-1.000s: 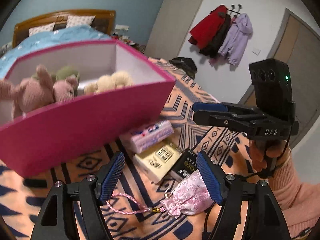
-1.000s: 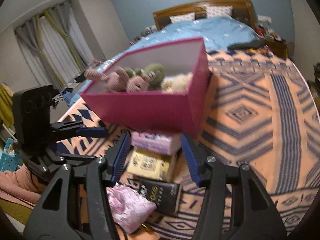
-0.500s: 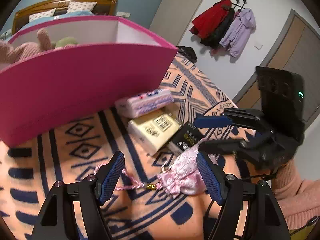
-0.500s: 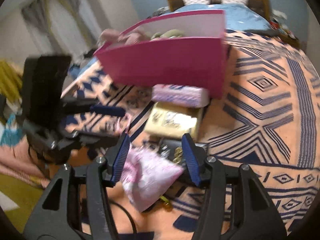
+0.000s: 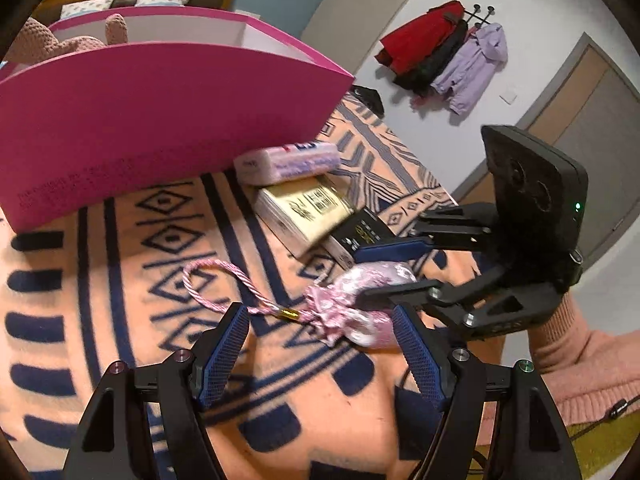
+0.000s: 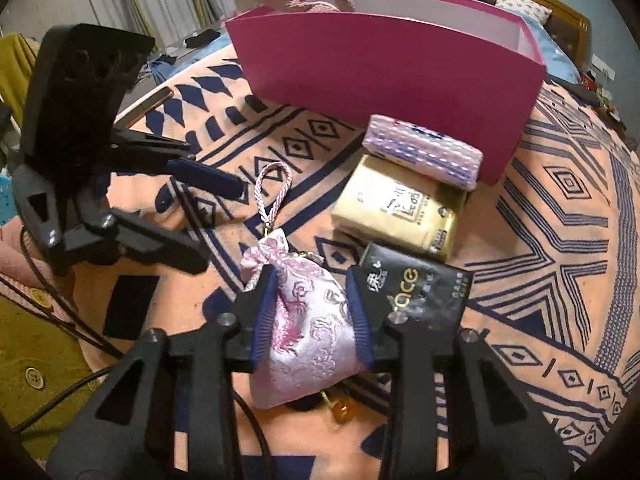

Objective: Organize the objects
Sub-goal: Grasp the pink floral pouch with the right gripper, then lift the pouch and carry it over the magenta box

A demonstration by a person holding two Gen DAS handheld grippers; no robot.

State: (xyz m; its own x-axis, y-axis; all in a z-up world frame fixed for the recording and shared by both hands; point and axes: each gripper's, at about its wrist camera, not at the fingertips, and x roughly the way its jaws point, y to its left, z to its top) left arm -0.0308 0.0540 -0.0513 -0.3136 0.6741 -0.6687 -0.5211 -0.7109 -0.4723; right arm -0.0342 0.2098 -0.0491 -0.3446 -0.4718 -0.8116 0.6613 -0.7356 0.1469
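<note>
Blanket (image 6: 560, 240) – one pouch (image 6: 308, 320); three packets (image 6: 400, 204); one box (image 6: 384, 64).

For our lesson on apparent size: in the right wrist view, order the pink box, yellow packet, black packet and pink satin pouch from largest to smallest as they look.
1. Pink box, clearly largest.
2. Pink satin pouch, though it is nearest the camera.
3. Yellow packet and black packet look about alike; I would not rank them.

The pouch (image 6: 310, 322) is glossy embroidered satin with a twisted cord (image 6: 272, 192). At its twelve o'clock, the box (image 6: 384, 76) looks like matt card; the blanket (image 6: 560, 240) is fuzzy cloth.
</note>
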